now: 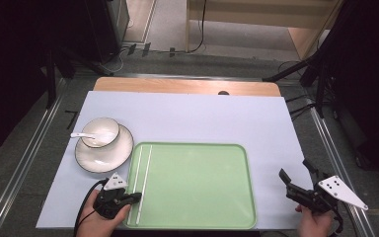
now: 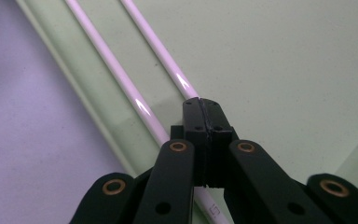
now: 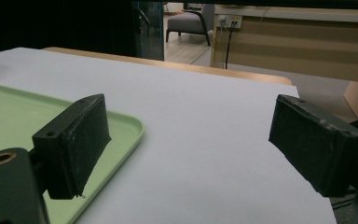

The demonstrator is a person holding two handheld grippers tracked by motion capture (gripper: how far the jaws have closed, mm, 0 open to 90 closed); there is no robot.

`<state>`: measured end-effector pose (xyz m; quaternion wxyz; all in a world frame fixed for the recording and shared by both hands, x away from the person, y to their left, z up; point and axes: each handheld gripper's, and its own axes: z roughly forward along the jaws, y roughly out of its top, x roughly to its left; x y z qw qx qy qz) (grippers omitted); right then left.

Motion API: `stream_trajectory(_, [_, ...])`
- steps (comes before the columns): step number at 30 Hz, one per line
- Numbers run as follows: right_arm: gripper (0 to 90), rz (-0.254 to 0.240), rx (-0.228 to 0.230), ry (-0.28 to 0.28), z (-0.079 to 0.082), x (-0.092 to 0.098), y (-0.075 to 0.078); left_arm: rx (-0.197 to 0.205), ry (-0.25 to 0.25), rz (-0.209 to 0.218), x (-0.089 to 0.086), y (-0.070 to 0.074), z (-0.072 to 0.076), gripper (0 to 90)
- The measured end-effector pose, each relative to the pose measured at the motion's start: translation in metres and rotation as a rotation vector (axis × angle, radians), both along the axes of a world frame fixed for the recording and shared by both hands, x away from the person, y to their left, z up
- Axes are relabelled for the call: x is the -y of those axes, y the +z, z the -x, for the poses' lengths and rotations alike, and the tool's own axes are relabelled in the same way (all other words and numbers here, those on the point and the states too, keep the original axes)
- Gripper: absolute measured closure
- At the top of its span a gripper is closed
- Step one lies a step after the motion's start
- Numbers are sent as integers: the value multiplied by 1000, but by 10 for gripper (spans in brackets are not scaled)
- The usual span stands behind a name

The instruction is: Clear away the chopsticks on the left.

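The high view looks down on the table; both gripper views sit low and close, sharing the green tray.

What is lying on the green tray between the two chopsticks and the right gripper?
Nothing: in the high view the green tray is bare from the chopsticks to its right rim, and only white table cover separates that rim from the right gripper.
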<state>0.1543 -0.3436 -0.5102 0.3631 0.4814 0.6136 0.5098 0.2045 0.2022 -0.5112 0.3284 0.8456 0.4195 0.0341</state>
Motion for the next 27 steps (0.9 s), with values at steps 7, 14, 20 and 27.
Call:
stream_trajectory(7, [124, 0, -2, 1, 0, 0, 0, 63, -80, 109, -9, 8, 0, 603])
stream_trajectory(14, [124, 8, -4, 2, 0, -1, 0, 111, -145, 248, -22, 15, -5, 94])
stream_trajectory(20, [124, 10, -4, 0, -1, -1, -1, 198, -105, 284, -40, 21, -6, 0])
stream_trajectory(27, [124, 10, -7, 2, -1, -1, -2, 291, -17, 398, -79, 27, -13, 0])
